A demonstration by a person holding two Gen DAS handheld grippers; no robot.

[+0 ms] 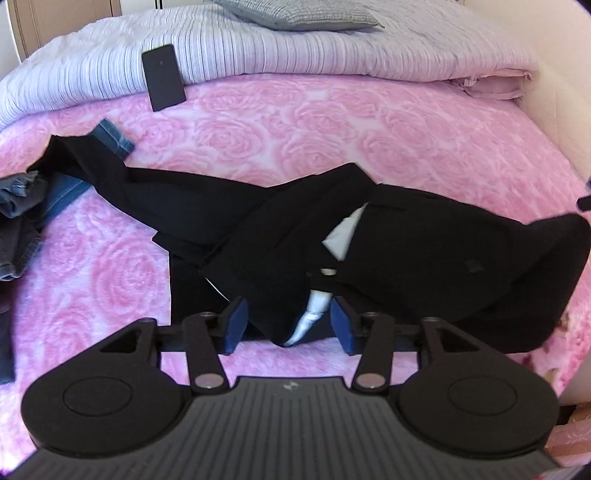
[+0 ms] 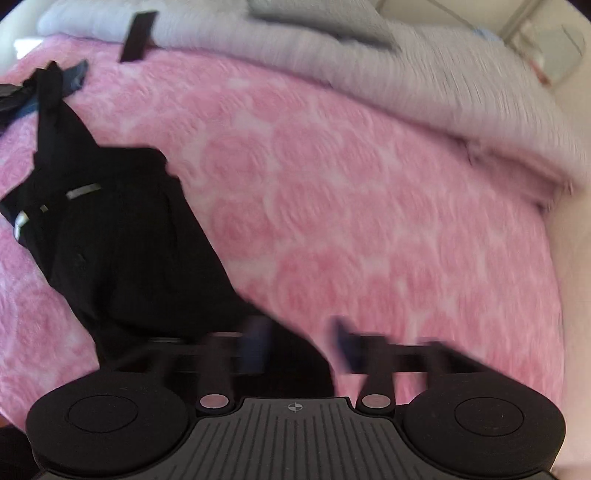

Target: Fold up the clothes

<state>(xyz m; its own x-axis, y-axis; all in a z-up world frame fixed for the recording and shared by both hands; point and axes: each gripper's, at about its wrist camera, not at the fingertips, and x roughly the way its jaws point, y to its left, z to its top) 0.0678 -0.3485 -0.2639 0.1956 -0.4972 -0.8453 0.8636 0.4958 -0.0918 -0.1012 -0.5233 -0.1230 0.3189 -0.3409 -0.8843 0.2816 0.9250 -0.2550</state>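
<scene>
**Item Count: Bed Surface**

One pair of black trousers point(image 1: 369, 236), centre of the left wrist view. One pair of blue jeans point(image 1: 55, 195) at left edge, partly covered; a further dark garment beside it cannot be separated with certainty. One flat black rectangular object point(image 1: 163, 77), upper left. One pink rose-patterned blanket point(image 1: 332, 125). One striped pale duvet point(image 1: 295, 48), top. One grey pillow point(image 1: 295, 13), top centre.

You see black trousers point(image 1: 258, 225) with a white lining patch on a pink blanket point(image 1: 332, 122) patterned with roses. Behind it lies a pale lilac striped duvet point(image 1: 258, 48), a grey pillow point(image 1: 295, 13), a black card point(image 1: 163, 77), and blue denim jeans point(image 1: 62, 195).
</scene>
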